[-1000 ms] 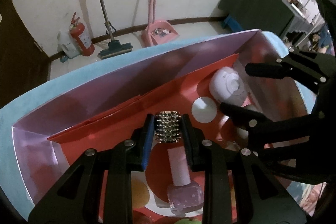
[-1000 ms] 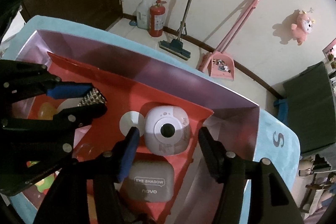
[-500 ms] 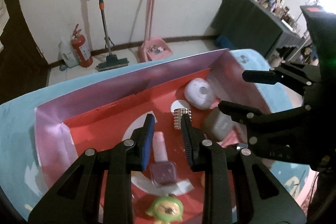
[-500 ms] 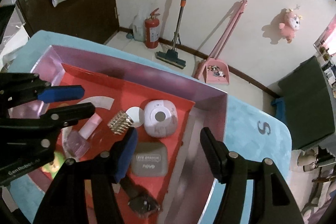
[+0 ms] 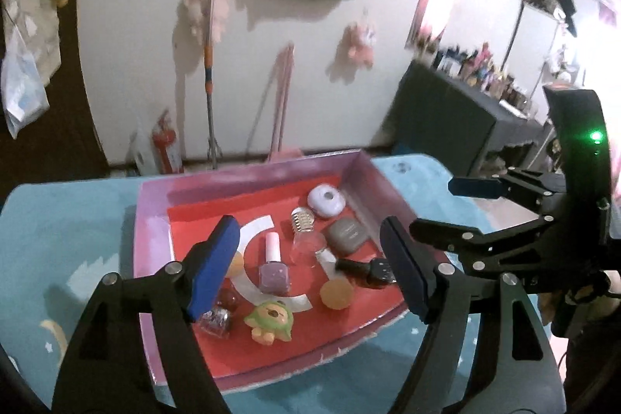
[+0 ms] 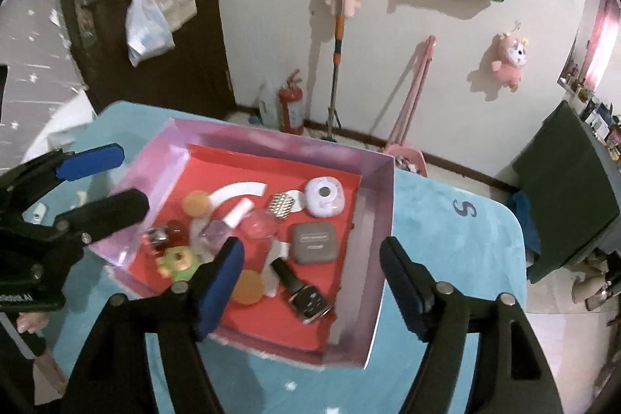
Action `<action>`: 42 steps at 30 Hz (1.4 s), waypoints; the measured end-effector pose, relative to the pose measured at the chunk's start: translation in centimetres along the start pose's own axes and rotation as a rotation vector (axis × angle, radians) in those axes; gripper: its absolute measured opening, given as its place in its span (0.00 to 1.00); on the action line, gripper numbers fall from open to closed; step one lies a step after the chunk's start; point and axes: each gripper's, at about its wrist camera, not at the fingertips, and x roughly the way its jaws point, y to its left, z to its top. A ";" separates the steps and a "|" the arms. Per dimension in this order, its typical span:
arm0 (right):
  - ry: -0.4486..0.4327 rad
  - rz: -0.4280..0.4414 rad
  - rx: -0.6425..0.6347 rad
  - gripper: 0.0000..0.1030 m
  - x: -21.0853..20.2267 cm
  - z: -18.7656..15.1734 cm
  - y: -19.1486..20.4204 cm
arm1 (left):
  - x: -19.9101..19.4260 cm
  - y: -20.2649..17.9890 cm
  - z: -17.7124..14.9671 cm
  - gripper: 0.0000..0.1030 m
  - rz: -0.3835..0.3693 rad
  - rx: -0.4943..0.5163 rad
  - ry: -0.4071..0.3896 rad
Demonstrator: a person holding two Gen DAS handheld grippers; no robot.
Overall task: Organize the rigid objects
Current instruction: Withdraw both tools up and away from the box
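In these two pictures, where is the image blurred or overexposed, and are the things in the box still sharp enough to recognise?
Left wrist view: the wall with the mop smears with motion blur, the far right window area blows out white-pink, yet the nail polish bottle in the box stays recognisable. Right wrist view: sharper overall, the grey compact is clear, its lettering unreadable; fisheye darkens the corners.

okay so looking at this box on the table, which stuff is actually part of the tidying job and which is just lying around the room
Job: pink box, nail polish bottle, studded-cap bottle, white round case, grey eyeshadow compact, green figurine.

Lying about: fire extinguisher, mop, pink plush.
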 end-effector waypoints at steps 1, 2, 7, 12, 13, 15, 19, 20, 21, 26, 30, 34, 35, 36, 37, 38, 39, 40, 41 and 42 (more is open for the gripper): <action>-0.021 -0.004 0.004 0.78 -0.7 -0.5 0.2 | -0.9 -0.3 -0.4 0.72 0.012 0.006 -0.019; -0.039 -0.007 0.006 0.79 -1.3 -0.9 0.5 | -1.7 -0.4 -0.8 0.73 0.023 0.008 -0.035; -0.144 -0.029 0.032 0.93 -3.8 -3.2 1.1 | -4.6 -1.4 -3.2 0.90 0.147 0.060 -0.153; -0.235 -0.067 0.049 1.00 -4.0 -5.0 1.7 | -4.9 -1.3 -5.4 0.97 0.254 0.040 -0.248; -0.250 -0.077 0.053 1.00 -3.8 -5.4 1.7 | -4.5 -1.2 -5.8 0.97 0.276 0.035 -0.252; -0.278 -0.103 0.062 1.00 -2.9 -6.0 1.8 | -3.3 -0.8 -6.4 0.97 0.318 0.019 -0.252; -0.320 -0.124 0.078 1.00 -1.0 -7.2 1.7 | -1.0 0.1 -7.5 0.97 0.327 -0.003 -0.235; -0.324 -0.125 0.083 1.00 -0.3 -7.3 1.7 | -0.5 0.4 -7.8 0.97 0.333 -0.008 -0.226; -0.327 -0.138 0.087 1.00 0.4 -7.5 1.7 | 0.3 0.8 -8.2 0.97 0.343 -0.013 -0.218; -0.336 -0.170 0.057 1.00 3.2 -7.9 2.5 | 2.4 2.0 -9.5 0.97 0.359 -0.033 -0.198; -0.329 -0.150 0.070 1.00 4.6 -7.9 2.4 | 3.1 3.0 -10.1 0.97 0.345 -0.069 -0.182; -0.341 -0.138 0.092 1.00 5.0 -8.2 2.0 | 3.5 2.7 -10.3 0.97 0.351 -0.055 -0.176; -0.347 -0.128 0.101 1.00 5.1 -8.3 1.9 | 3.6 2.5 -10.4 0.97 0.352 -0.048 -0.178; -0.353 -0.113 0.112 1.00 5.0 -8.4 1.7 | 3.7 2.4 -10.4 0.97 0.353 -0.041 -0.179; -0.351 -0.104 0.115 1.00 5.1 -8.5 1.7 | 3.9 2.3 -10.4 0.97 0.359 -0.032 -0.177; -0.348 -0.099 0.113 1.00 5.2 -8.5 1.7 | 4.0 2.2 -10.5 0.97 0.365 -0.030 -0.175; -0.347 -0.106 0.110 1.00 5.4 -8.5 1.8 | 4.1 2.2 -10.5 0.97 0.367 -0.031 -0.170; -0.344 -0.113 0.106 1.00 5.5 -8.5 1.9 | 4.3 2.3 -10.5 0.97 0.368 -0.034 -0.162; -0.342 -0.119 0.101 1.00 5.6 -8.5 2.0 | 4.5 2.5 -10.5 0.97 0.370 -0.042 -0.151; -0.339 -0.119 0.101 1.00 5.8 -8.6 2.0 | 4.6 2.6 -10.4 0.97 0.371 -0.047 -0.145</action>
